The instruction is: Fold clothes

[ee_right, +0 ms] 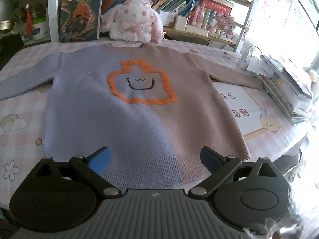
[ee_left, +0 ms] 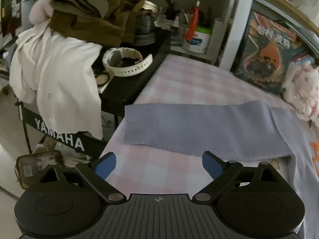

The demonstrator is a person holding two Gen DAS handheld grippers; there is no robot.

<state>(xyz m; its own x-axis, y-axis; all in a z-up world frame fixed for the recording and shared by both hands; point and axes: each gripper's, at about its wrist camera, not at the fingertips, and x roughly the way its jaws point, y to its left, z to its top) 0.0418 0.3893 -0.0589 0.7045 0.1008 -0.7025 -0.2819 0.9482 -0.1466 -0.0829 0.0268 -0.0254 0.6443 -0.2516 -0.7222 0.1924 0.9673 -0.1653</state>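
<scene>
Left view was dim and motion-blurred, right view sharper with blown-out window (ee_right: 299,20) glare at right, fisheye bending both edges.

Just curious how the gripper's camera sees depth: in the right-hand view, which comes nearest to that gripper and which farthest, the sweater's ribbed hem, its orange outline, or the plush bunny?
From the right gripper:
1. Ribbed hem, between its fingers.
2. Orange outline, mid-sweater.
3. Plush bunny, beyond the collar, against the bookshelf.
</scene>
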